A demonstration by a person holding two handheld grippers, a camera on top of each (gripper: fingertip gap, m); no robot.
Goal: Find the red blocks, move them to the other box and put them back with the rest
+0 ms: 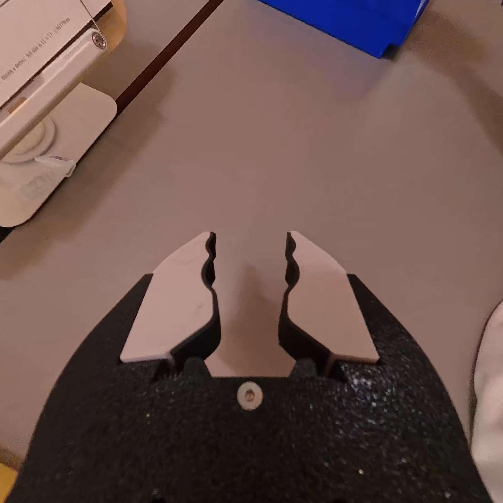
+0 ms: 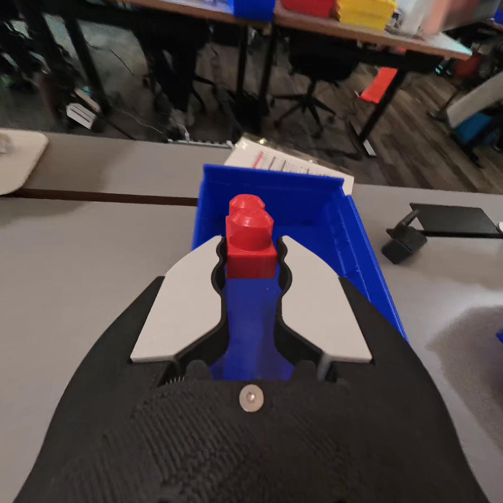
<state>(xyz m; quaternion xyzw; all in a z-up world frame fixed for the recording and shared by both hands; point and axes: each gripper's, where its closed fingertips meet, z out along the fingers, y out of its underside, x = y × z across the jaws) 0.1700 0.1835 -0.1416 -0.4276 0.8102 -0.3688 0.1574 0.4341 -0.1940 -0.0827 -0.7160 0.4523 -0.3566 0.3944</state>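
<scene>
Red, glossy and two-studded, the red block [image 2: 250,251] is clamped by the right gripper [image 2: 251,242] above the smooth-walled blue box [image 2: 353,245]; a black stand [image 2: 408,242] lies beside that box. The left gripper [image 1: 250,236] gapes bare over the grey table [image 1: 272,136].

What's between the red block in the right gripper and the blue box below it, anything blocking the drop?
Nothing visible. The right gripper holds the red block between its pads directly over the blue box. The box floor that shows beneath and ahead of the block is bare blue. The left gripper is open over bare tabletop, clear of it.
</scene>
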